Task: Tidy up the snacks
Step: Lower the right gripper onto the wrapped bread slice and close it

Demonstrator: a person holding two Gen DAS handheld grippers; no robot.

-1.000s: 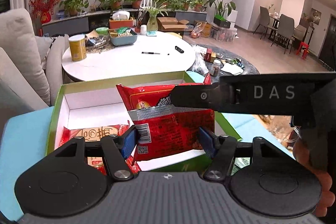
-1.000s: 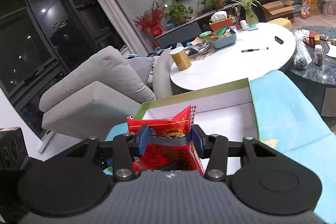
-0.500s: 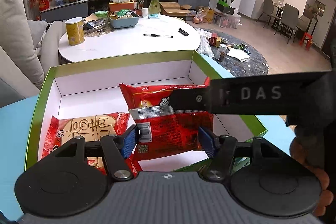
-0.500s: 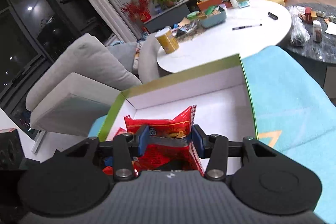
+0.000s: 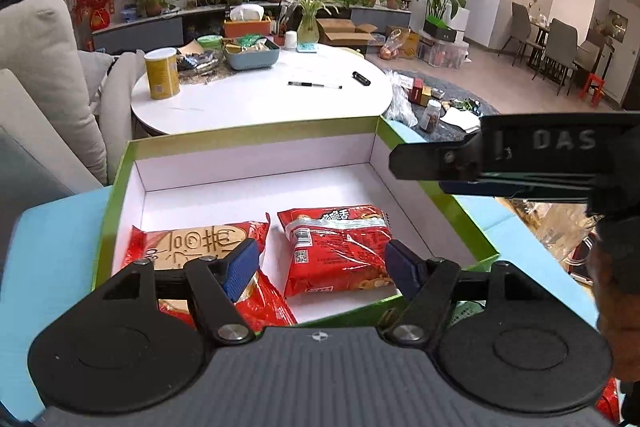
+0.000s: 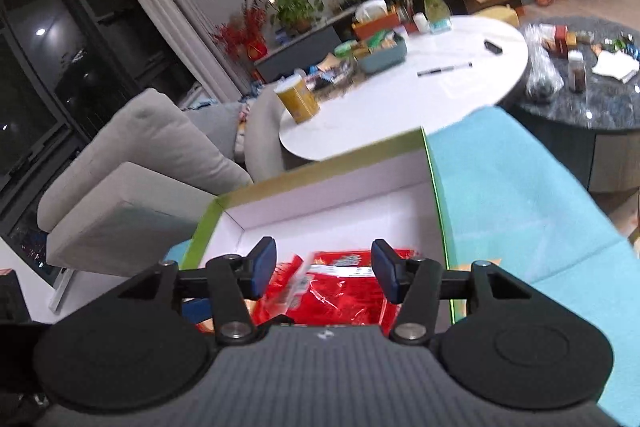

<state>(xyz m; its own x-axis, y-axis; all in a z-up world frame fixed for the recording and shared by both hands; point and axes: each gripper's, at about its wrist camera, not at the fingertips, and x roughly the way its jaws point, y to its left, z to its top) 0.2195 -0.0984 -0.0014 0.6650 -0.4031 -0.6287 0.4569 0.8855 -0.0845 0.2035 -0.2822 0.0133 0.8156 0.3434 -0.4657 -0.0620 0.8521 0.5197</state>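
Red snack bag (image 5: 336, 247) lies flat on the white floor of the green-rimmed box (image 5: 256, 135), just beside a second red bag (image 5: 200, 243) on its left, small gap between them. Right gripper (image 6: 324, 269) is spread wide above the bag, empty; in the left view it sits off past the box's right wall. Left gripper (image 5: 320, 265) is also wide, empty, hovering at the box's near edge. Judging: this placement is done. Next move needs another snack from outside the box; none clearly visible. Back half of the box is free.
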